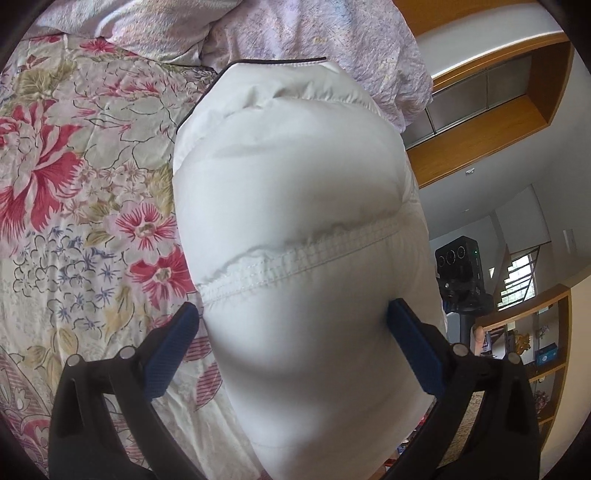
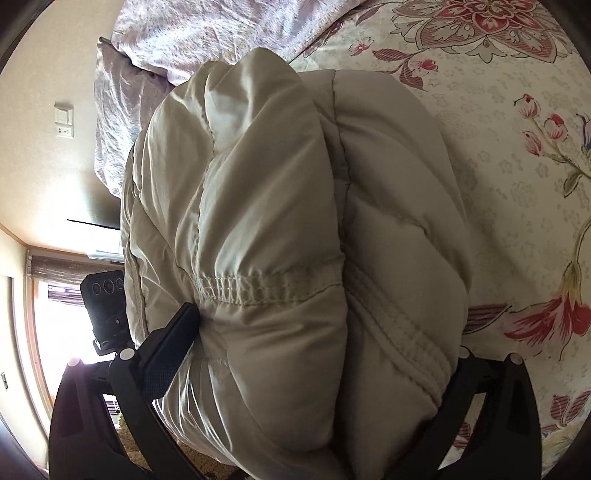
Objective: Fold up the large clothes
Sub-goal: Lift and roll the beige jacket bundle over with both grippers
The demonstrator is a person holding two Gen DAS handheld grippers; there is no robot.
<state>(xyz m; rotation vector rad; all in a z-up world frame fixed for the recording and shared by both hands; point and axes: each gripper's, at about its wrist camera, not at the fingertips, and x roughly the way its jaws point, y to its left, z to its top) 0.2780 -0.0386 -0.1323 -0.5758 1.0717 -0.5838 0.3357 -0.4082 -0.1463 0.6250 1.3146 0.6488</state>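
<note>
Puffer jacket [image 1: 295, 206]: a white quilted down garment is seen bunched into a thick padded bundle, held above a floral bedspread [image 1: 74, 184]; in the right wrist view it [image 2: 280, 229] appears cream in shade.
Position relative to left gripper [image 1: 293, 325]: the padded bulk is wedged between the two blue-padded fingers [image 1: 173, 354] and fills the gap fully; a stitched elastic band runs across just beyond the fingertips.
Left gripper state: the jaws are clamped on the jacket, held wide by its thickness, both pads pressed into the fabric.
Position relative to right gripper [image 2: 325, 332]: folded layers of the jacket are stuffed between the fingers; the near pad [image 2: 170, 350] is pressed against the fabric, and the far pad is hidden under the overhanging padding.
Right gripper state: the jaws are closed on the jacket.
Dark trim: a thin dark edge is seen along the far border of the jacket in the left wrist view.
Surroundings: a pale lilac duvet [image 1: 295, 26] is heaped beyond the jacket; a black camera on a stand [image 1: 460, 273] is seen beside the bed.
</note>
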